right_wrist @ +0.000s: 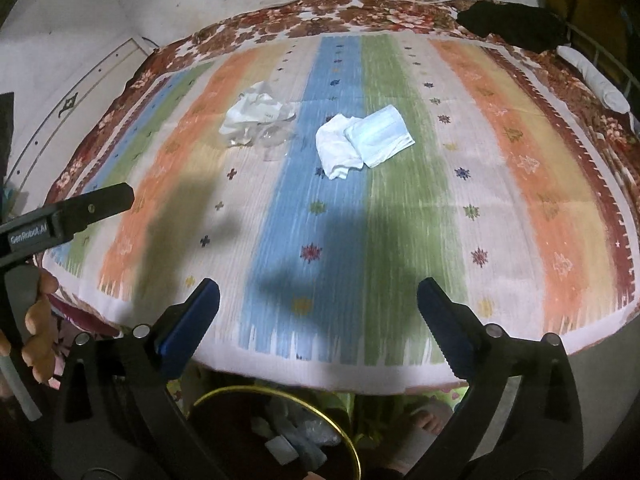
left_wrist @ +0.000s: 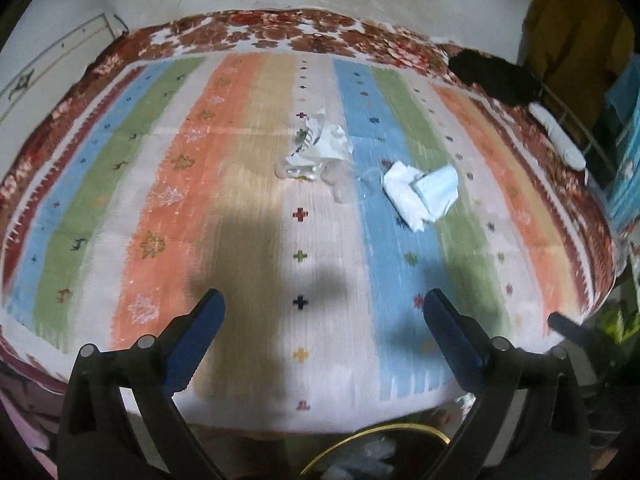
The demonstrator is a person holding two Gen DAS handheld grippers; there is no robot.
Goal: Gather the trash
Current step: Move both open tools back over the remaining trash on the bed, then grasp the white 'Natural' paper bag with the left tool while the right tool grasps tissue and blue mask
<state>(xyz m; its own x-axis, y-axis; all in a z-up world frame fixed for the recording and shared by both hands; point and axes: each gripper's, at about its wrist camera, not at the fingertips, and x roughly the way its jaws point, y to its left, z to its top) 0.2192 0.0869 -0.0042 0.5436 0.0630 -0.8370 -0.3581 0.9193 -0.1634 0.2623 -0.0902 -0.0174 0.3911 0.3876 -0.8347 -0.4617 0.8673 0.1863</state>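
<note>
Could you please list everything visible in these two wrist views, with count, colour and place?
Striped rug: one, blue, green, orange and cream, spread over a floral cover.
Crumpled paper: one, white, far left on rug.
Clear plastic wrap: one, transparent, touching the paper.
Tissue: one, white, mid-rug.
Face mask: one, pale blue, overlapping the tissue.
Black cloth: one, far right corner.
Bin: one, dark with gold rim, below the rug's near edge, trash inside.
Left gripper: open, empty.
Right gripper: open, empty.
</note>
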